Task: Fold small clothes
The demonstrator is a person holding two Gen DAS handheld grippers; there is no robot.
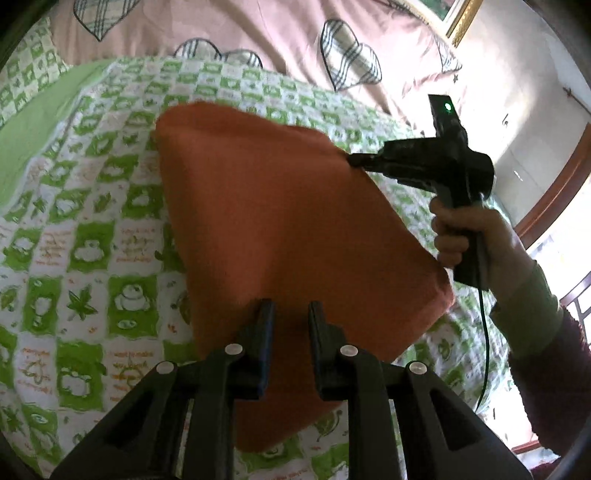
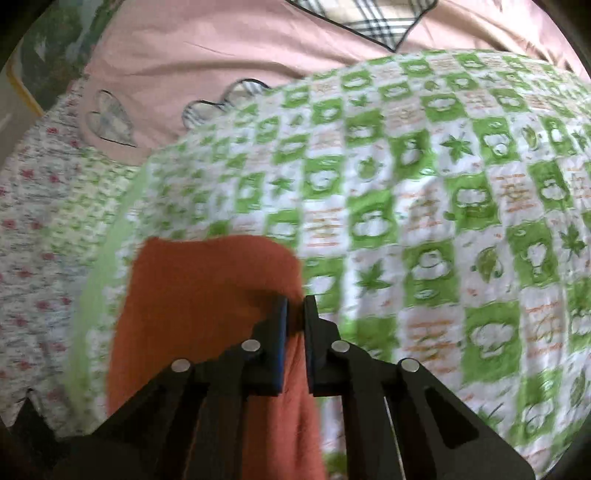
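An orange-brown cloth (image 1: pixel 288 221) lies spread over the green-and-white checked bedspread (image 1: pixel 92 221). In the left wrist view my left gripper (image 1: pixel 290 314) hovers over the cloth's near part with its jaws apart and nothing between them. My right gripper (image 1: pixel 356 159), held in a hand, pinches the cloth's far right corner. In the right wrist view the right gripper (image 2: pixel 295 308) is shut on a fold of the cloth (image 2: pixel 207 295), which hangs down to the left under the fingers.
A pink quilt with plaid hearts (image 1: pixel 258 29) lies behind the bedspread (image 2: pixel 443 184). A floral-print sheet (image 2: pixel 33 236) is at the left in the right wrist view. A wall and a framed picture (image 1: pixel 461 22) are at the top right. A green cable (image 1: pixel 484 332) hangs from the right gripper.
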